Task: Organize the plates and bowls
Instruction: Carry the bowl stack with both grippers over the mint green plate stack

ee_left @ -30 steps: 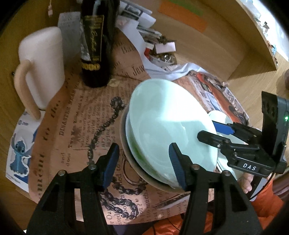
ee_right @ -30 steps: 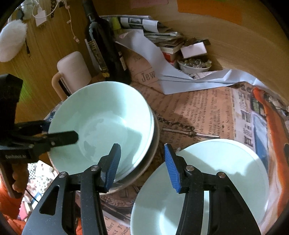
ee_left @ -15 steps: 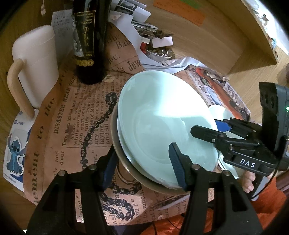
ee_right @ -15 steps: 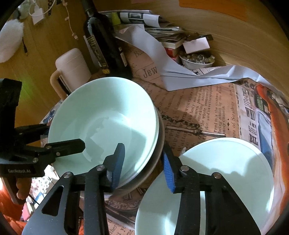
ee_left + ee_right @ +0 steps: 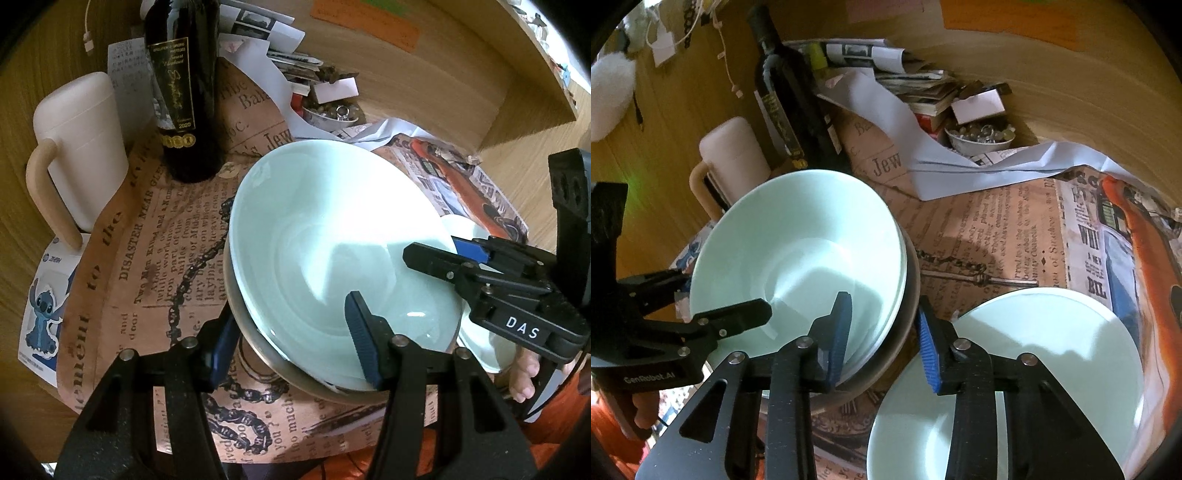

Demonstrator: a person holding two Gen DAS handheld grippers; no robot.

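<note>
The stack of pale green bowls [image 5: 332,258] sits in a grey outer bowl [image 5: 908,332] on the bench [image 5: 461,92], which is covered with printed newspaper-style paper [image 5: 155,240]. Both tools stand across the rim of this stack from opposite sides, probably so that the whole pile can be steadied or lifted together without tipping.

The left tool [image 5: 291,339] is about half open: one blue pad is outside the rim, the other is inside over the top bowl, and I cannot tell if they press on it. The right tool [image 5: 882,336] has just been closing; the rim of the stack is between its pads, the inner pad lies against the inside of the top bowl, but a small gap seems to remain at the outer pad, so I judge the grip not yet firm.

A separate pale green plate [image 5: 1034,369] lies flat on the paper just beside the stack, under the right tool. It seems to be waiting for its turn.

Readable writing: "DAS" on the right tool in the left view, "GenRobot.AI" on the left tool in the right view. The paper shows "DISASTER NEAR". The dark wine bottle [image 5: 181,92] has a gold label with "2020". A beige jug [image 5: 81,147] stands beside it.
</note>
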